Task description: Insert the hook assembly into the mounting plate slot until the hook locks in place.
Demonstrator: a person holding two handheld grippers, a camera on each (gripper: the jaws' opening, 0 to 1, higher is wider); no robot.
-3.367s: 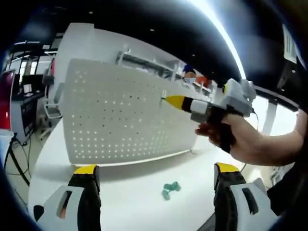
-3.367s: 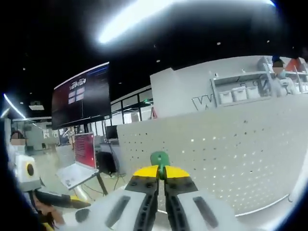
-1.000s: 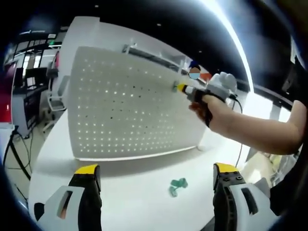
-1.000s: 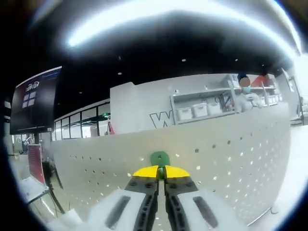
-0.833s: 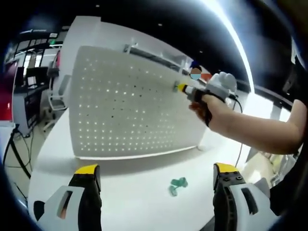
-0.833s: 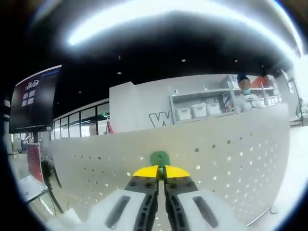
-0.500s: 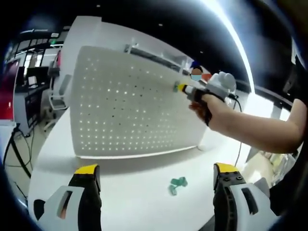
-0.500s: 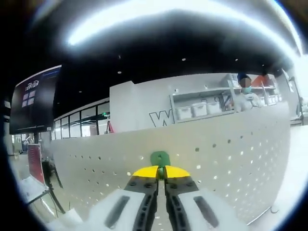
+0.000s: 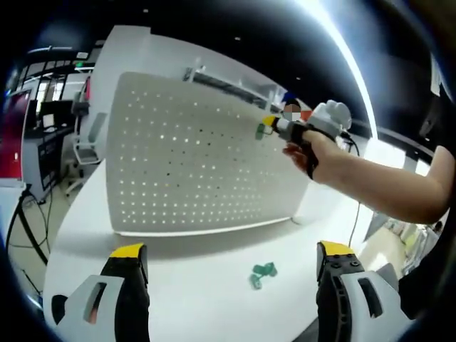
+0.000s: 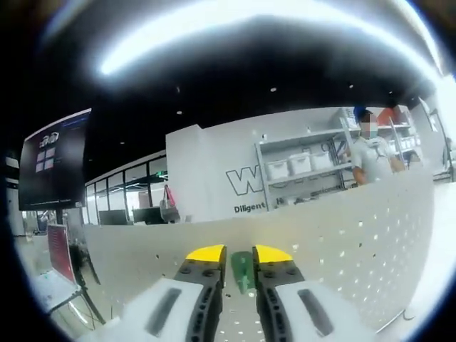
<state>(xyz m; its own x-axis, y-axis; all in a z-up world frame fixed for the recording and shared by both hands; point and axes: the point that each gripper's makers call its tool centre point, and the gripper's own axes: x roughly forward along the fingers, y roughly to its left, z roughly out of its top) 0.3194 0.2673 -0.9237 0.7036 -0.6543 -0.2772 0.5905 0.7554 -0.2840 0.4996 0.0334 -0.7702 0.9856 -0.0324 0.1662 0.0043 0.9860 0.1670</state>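
A white pegboard (image 9: 192, 153) stands upright on the white table (image 9: 206, 299). Near its upper right edge, a hand holds my right gripper (image 9: 274, 125) with a green hook (image 9: 259, 131) at its tip. In the right gripper view, the right gripper (image 10: 241, 254) has its jaws a little apart. The green hook (image 10: 242, 272) sits in the gap, against the pegboard (image 10: 335, 242). My left gripper (image 9: 231, 256) hangs low over the table, wide open and holding nothing. Two more green hooks (image 9: 262, 273) lie on the table in front of the board.
The person's forearm (image 9: 377, 189) reaches in from the right above the table. Behind the board are shelves (image 10: 303, 164), a standing person (image 10: 370, 153) and a dark screen (image 10: 53, 167). The table's left edge (image 9: 60, 228) drops to a floor with desks.
The right gripper's jaws have parted from the green hook, which now sits lower between them at the board. The right hand has risen slightly. The left gripper has held still.
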